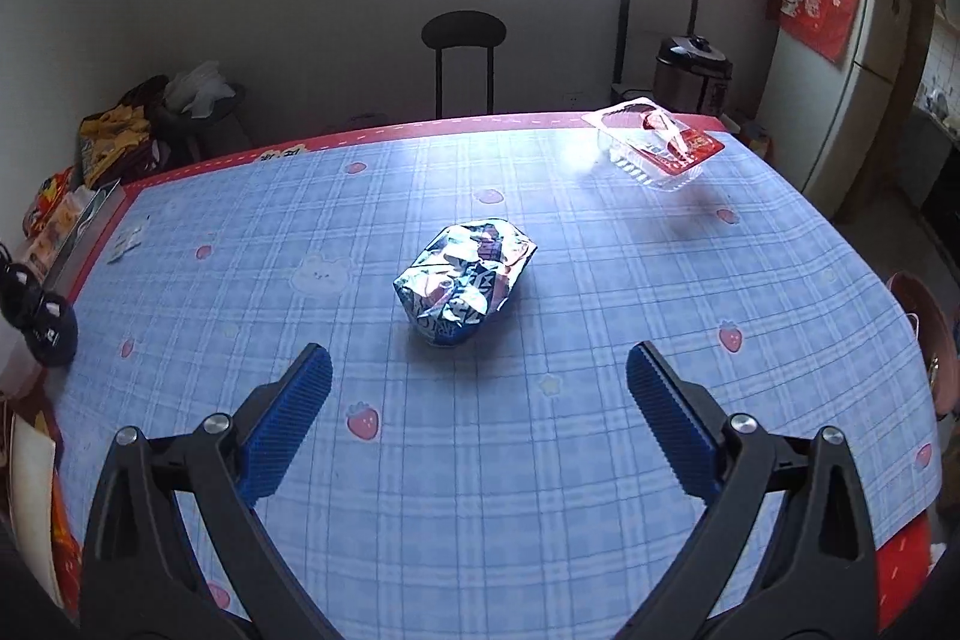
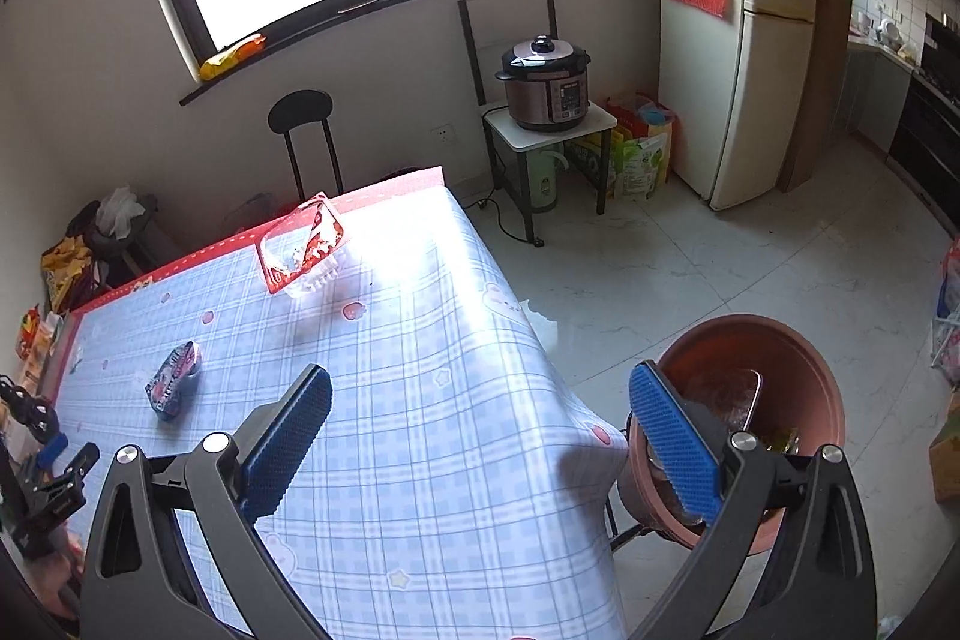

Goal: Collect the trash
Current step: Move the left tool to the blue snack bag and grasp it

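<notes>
A crumpled blue and white wrapper (image 1: 465, 283) lies in the middle of the blue checked table (image 1: 600, 280), just ahead of my open left gripper (image 1: 479, 361), which holds nothing. A clear plastic tray with a red label (image 1: 657, 142) rests near the far right corner. In the right wrist view the wrapper (image 2: 174, 381) is at the left and the plastic tray (image 2: 303, 244) is farther back. My right gripper (image 2: 480, 382) is open and empty above the table's right edge. A brown round bin (image 2: 750, 400) with trash inside stands on the floor beside the table.
A black stool (image 1: 463, 40) stands behind the table under the window. A pressure cooker (image 2: 546, 85) sits on a small stand beside a fridge (image 2: 750, 40). Bags and clutter (image 1: 114, 142) pile up at the table's left. The other gripper (image 2: 54, 478) shows at the left edge.
</notes>
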Action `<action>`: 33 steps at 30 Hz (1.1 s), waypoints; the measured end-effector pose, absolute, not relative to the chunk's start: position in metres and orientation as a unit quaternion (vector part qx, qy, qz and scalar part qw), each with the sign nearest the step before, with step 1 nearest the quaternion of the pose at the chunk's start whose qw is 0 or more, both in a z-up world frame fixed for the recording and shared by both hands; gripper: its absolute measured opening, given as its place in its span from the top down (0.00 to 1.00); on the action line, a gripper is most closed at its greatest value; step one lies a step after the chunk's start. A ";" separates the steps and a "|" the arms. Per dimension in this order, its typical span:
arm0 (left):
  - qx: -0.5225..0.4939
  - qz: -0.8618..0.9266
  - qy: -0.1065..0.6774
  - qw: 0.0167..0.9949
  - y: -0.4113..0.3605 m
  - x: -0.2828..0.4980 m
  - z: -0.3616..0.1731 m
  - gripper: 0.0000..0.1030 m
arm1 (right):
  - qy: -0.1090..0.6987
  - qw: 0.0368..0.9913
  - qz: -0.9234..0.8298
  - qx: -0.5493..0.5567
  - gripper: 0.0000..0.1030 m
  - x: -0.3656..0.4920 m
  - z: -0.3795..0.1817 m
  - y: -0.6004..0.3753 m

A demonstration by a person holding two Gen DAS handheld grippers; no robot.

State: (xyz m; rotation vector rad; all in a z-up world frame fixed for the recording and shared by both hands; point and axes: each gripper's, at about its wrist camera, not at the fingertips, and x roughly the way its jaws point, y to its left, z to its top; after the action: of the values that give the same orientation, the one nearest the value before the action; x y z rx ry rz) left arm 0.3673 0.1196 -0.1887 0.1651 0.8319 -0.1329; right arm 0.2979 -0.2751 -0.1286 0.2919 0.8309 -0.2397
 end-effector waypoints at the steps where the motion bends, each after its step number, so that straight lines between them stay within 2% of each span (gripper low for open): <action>1: 0.090 -0.067 0.406 0.907 0.120 0.381 -0.197 0.06 | 0.402 0.897 -0.119 0.144 0.05 0.303 -0.130 -0.268; 9: 0.187 -0.085 0.424 0.882 0.103 0.457 -0.260 0.06 | 0.418 0.884 -0.131 0.160 0.05 0.333 -0.145 -0.226; 18: 0.243 -0.112 0.406 0.874 0.093 0.489 -0.284 0.07 | 0.434 0.885 -0.110 0.127 0.05 0.378 -0.164 -0.184; 20: 0.253 -0.115 0.403 0.872 0.093 0.491 -0.288 0.31 | 0.432 0.888 -0.103 0.121 0.05 0.387 -0.167 -0.177; 21: 0.248 -0.118 0.415 0.868 0.094 0.495 -0.292 0.56 | 0.434 0.887 -0.096 0.122 0.05 0.392 -0.168 -0.174; 22: 0.237 -0.120 0.430 0.863 0.096 0.498 -0.295 0.69 | 0.438 0.886 -0.089 0.124 0.05 0.398 -0.170 -0.170; 33: 0.159 -0.134 0.416 0.886 0.139 0.497 -0.258 0.90 | 0.471 0.878 -0.047 0.073 0.05 0.453 -0.193 -0.118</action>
State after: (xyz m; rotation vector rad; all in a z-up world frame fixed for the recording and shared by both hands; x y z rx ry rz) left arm 0.4971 0.1389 -0.2578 0.3301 0.8645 -0.2777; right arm 0.4535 -0.1181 -0.1930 0.1519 0.9826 -0.0971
